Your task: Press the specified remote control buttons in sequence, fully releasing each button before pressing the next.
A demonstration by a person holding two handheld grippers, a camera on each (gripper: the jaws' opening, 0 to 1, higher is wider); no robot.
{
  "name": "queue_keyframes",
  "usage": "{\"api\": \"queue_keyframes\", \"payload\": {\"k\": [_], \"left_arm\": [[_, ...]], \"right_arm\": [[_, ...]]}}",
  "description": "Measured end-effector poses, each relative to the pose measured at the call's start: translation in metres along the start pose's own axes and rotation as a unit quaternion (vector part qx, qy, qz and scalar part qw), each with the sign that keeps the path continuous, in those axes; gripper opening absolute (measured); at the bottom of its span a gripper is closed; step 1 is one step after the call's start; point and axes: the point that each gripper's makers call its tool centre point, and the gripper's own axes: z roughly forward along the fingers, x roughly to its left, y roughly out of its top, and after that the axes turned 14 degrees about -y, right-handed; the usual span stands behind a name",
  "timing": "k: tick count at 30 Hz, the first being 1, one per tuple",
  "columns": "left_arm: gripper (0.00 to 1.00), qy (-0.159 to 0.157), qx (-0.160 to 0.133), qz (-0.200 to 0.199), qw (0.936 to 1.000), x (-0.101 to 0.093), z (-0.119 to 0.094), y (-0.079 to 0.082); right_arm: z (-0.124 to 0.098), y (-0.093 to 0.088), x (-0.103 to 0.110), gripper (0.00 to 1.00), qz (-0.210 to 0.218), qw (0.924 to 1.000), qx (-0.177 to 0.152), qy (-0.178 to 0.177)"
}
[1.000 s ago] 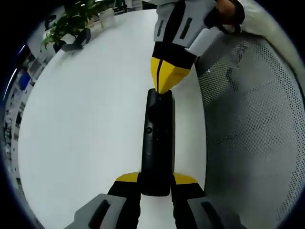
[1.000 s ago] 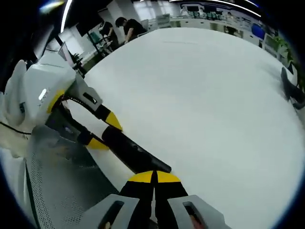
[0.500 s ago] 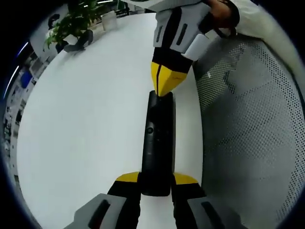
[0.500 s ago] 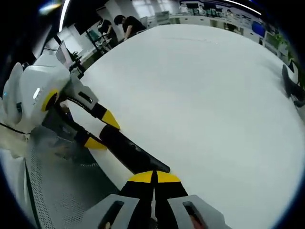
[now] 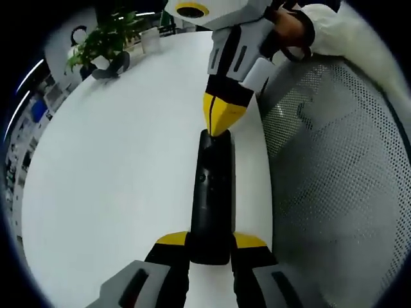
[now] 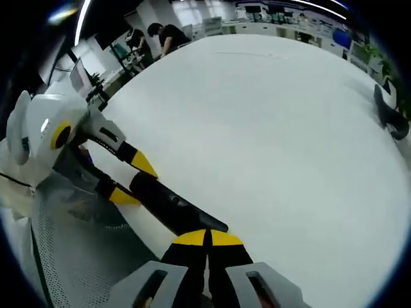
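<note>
Desk [image 5: 115,167], white and broad, carries almost nothing; a grey perforated mesh surface [image 5: 334,192] runs along its near edge on the right tongs' side, and a potted plant [image 5: 106,42] stands at the far edge. People sit at workstations beyond the far edge in the right gripper view.

Black remote control [image 5: 210,192] is held above the desk's near edge, beside the mesh, its near end pinched between the yellow tips of the left tongs [image 5: 210,242]; in the right gripper view the same remote [image 6: 170,206] runs from those tongs [image 6: 126,181] toward the camera.

Right tongs [image 5: 218,122], pressed together into one yellow point, touch the remote's far end. Compared with a second ago that point sits slightly further toward the far end and the right hand [image 5: 286,25] and its tool have drawn up and back, so I judge this as a press easing off rather than deepening; full release is not yet shown.

Right tongs [image 6: 207,240] come in steeply from the far side, opposite the left.
</note>
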Motion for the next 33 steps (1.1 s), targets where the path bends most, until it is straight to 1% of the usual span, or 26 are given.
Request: {"api": "queue_keyframes", "payload": {"k": [3,8,13,17,21,23,25,29,33], "left_arm": [[0.22,0.002,0.001,0.0,1.0,0.0,0.0,0.0],[0.22,0.004,-0.008,-0.009,0.9999,0.0,0.0,0.0],[0.22,0.004,-0.003,-0.009,0.9999,0.0,0.0,0.001],[0.22,0.004,-0.005,-0.009,0.9999,0.0,0.0,0.001],[0.22,0.006,-0.007,-0.011,0.9999,0.0,0.0,0.001],[0.22,0.006,-0.006,-0.01,0.9999,0.0,0.0,0.001],[0.22,0.006,-0.005,-0.011,0.9999,0.0,0.0,0.001],[0.22,0.006,-0.002,-0.012,0.9999,0.0,0.0,0.001],[0.22,0.006,0.0,-0.012,0.9999,0.0,0.0,0.001]], "right_arm": [[0.001,0.001,0.0,0.0,0.0,1.0,-0.003,-0.006],[0.0,0.002,0.0,0.0,0.003,0.9999,-0.006,-0.011],[0.0,0.002,-0.001,0.0,0.015,0.9998,0.003,-0.013],[0.0,0.002,-0.001,0.0,0.019,0.9998,0.003,-0.012],[-0.001,0.003,0.006,0.0,0.026,0.9996,0.0,0.005],[0.001,0.002,0.009,0.0,0.02,0.9998,0.005,0.007],[0.0,0.003,0.008,0.0,0.015,0.9999,0.002,0.004],[0.001,0.004,0.008,0.0,0.016,0.9999,0.003,0.005],[0.002,0.004,0.01,0.0,-0.004,1.0,0.007,-0.003]]}}
